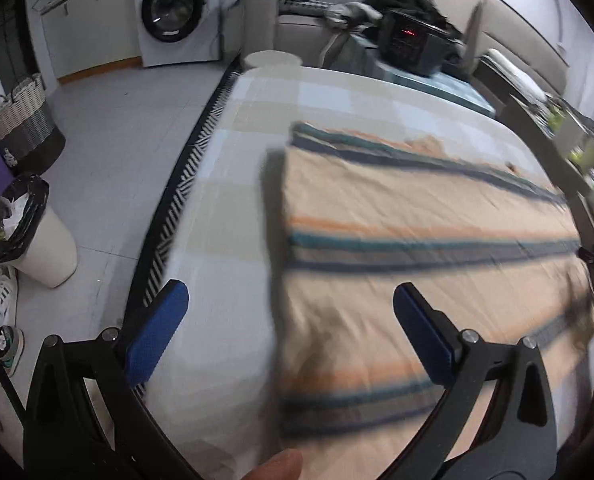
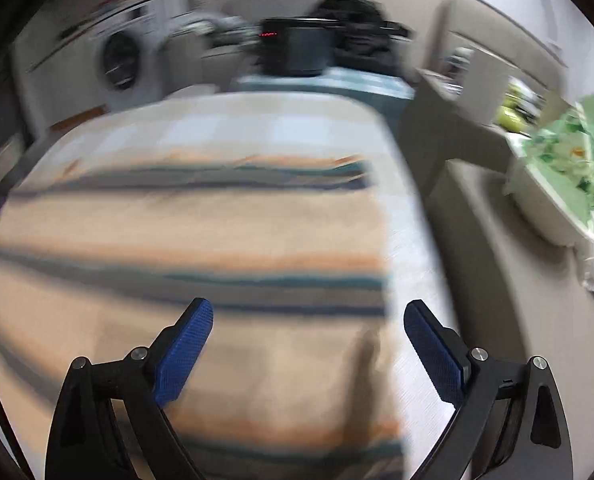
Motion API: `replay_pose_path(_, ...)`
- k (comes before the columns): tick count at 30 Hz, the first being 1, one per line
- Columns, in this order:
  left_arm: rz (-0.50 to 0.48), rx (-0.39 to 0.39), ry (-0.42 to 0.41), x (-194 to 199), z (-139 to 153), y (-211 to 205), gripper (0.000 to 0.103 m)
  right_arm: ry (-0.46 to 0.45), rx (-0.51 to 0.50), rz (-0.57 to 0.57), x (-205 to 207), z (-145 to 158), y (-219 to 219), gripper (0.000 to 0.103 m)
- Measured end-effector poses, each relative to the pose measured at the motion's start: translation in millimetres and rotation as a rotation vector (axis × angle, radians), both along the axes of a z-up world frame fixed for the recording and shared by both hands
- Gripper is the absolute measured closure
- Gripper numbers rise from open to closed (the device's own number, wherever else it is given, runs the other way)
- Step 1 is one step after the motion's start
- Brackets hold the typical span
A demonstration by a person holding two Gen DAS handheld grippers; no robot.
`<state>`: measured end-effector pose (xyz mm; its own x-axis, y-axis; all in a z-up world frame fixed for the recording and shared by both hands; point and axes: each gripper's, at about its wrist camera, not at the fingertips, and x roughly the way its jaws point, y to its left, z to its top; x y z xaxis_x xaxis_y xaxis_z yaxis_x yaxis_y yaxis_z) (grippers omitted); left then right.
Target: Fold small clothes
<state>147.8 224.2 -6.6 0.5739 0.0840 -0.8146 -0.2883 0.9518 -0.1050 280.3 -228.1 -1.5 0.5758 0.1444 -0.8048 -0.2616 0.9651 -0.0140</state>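
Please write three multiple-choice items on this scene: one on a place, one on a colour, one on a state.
1. Where does the striped cloth lie?
A. on the table
B. in the basket
C. on the floor

2. What colour are the pads on the fingers?
A. red
B. blue
C. yellow

3. How do the left gripper and right gripper stand?
A. both shut on cloth
B. one shut
C. both open

Answers: A, it is spread on the checked tablecloth; B, the pads show blue; C, fingers wide apart, holding nothing.

bare checked tablecloth (image 1: 233,184) left of striped cloth (image 1: 417,216), black appliance (image 1: 411,42) blocking far end, white tub (image 2: 553,208) off right edge, bin (image 1: 37,232) on floor left
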Motion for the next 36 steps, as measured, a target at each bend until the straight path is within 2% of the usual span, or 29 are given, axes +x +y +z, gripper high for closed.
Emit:
replay_pose_path(4, -0.053, 0.006, 0.04, -29, -11, -27, 0.001, 0.035, 0.02, 0.101, -47, -13, 19, 0.005)
replay_pose_path(6, -0.054, 0.031, 0.089, -41, -23, -32, 0.001, 0.033, -0.039, 0.115, -64, -23, 21, 0.005)
replay_pose_path(8, -0.012, 0.038, 0.122, -58, -33, -26, 0.001, 0.025, -0.037, 0.091, -74, -26, 10, 0.005)
replay_pose_path(11, 0.017, -0.029, 0.099, -84, -35, -16, 0.001, 0.021, -0.084, -0.017, -85, -26, -13, 0.005)
replay_pose_path(13, 0.037, 0.004, 0.122, -99, -34, -14, 0.001, 0.012, -0.098, -0.079, -93, -22, -21, 0.005)
replay_pose_path(15, 0.053, 0.007, 0.106, -115, -29, -12, 0.001, -0.006, -0.048, -0.067, -107, -12, -14, 0.005)
replay_pose_path(20, 0.115, -0.039, 0.02, -150, -9, 1, 0.001, -0.065, 0.051, 0.102, -140, 12, 55, 0.005)
replay_pose_path(22, 0.16, -0.078, -0.028, -163, -3, 7, 0.001, -0.082, 0.078, 0.193, -154, 18, 92, 0.005)
replay_pose_path(25, 0.177, -0.149, -0.069, -175, 3, 12, 0.002, -0.112, 0.109, 0.3, -175, 24, 144, 0.005)
replay_pose_path(30, 0.152, -0.218, -0.109, -195, 10, 5, 0.014, -0.11, 0.145, 0.395, -197, 20, 205, 0.005)
replay_pose_path(34, 0.174, -0.311, -0.14, -196, 5, 11, 0.035, -0.089, 0.128, 0.459, -203, 13, 246, 0.005)
replay_pose_path(36, 0.194, -0.347, -0.135, -191, -2, 17, 0.036, -0.082, 0.13, 0.498, -200, 9, 264, 0.005)
